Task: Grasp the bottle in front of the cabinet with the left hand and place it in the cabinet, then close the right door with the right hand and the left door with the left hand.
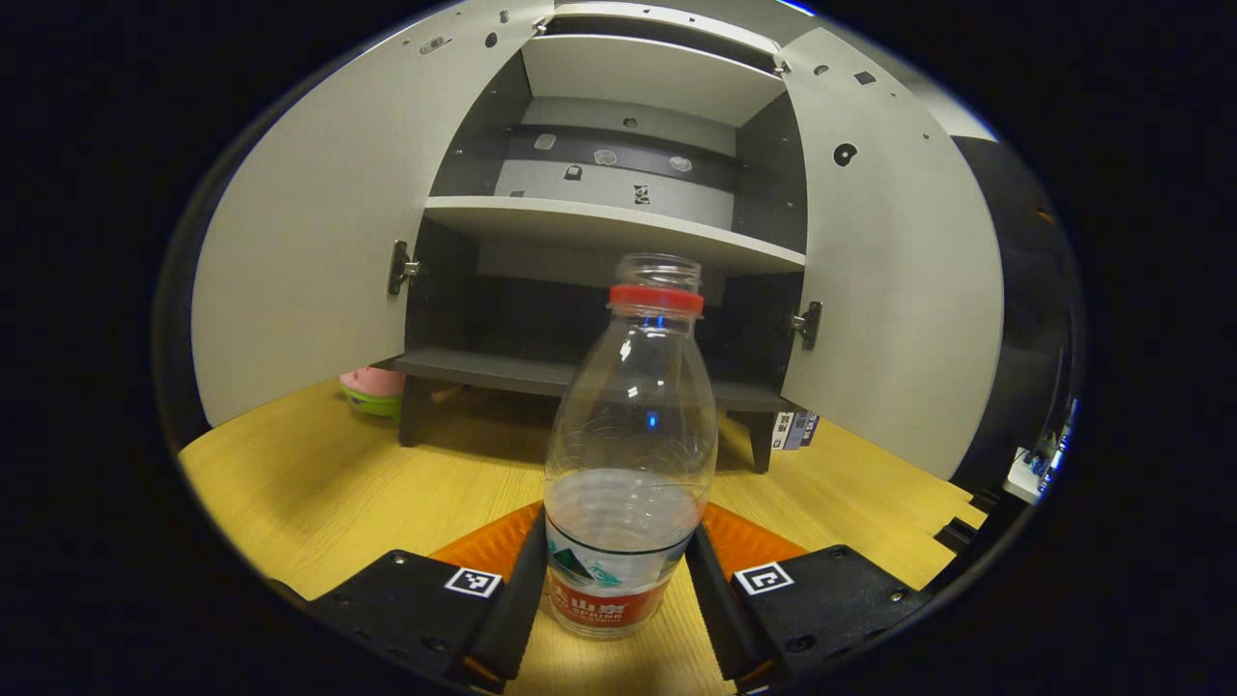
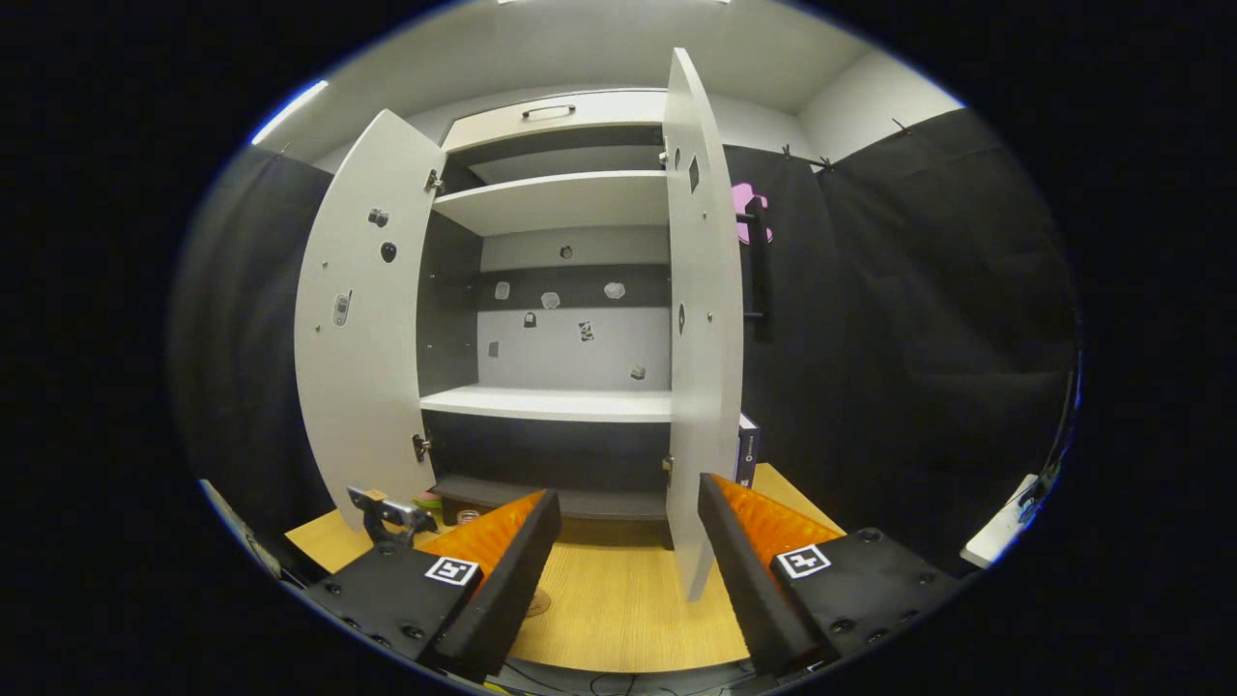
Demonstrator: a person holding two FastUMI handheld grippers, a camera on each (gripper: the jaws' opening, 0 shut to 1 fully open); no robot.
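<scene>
Clear shiny plastic water bottle [image 1: 630, 454] with paper label. Smooth yellow wood desk [image 1: 319, 483]. Matt white cabinet doors [image 1: 309, 242], small metal hinges [image 1: 401, 268].

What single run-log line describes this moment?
left gripper: jaws around water bottle, contact unclear | right gripper: open, empty | cabinet: both doors open

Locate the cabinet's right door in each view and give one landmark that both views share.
Left gripper view: the right door stands open on the right side of the picture, right of the bottle.
Right gripper view: it stands nearly edge-on at centre, above the right gripper.
Shared landmark: the white middle shelf.
</scene>
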